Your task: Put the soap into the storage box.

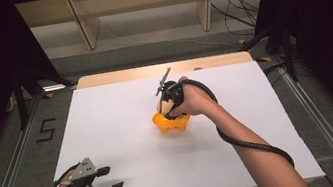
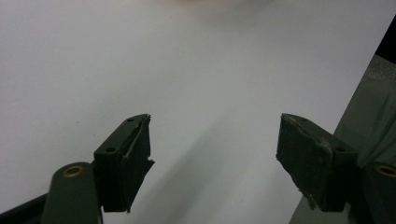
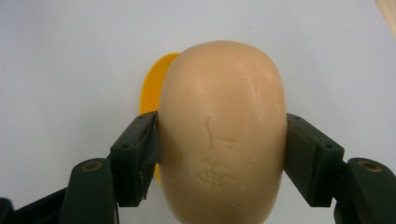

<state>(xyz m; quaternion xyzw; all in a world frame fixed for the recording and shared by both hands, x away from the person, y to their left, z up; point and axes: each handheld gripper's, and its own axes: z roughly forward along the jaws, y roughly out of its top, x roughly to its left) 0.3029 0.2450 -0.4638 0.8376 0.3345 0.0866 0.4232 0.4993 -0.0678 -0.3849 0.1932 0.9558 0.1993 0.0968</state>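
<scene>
Beige soap bar clamped in right tool above yellow dish.

A black "5" is showing on the grey floor left of the table. The bar of soap is bearing an embossed stamp too faint to read.

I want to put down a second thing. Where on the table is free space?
The white table is bare left of the yellow dish, and right of it to the edge. It is crowded only where the right gripper holds the soap over the dish.
</scene>
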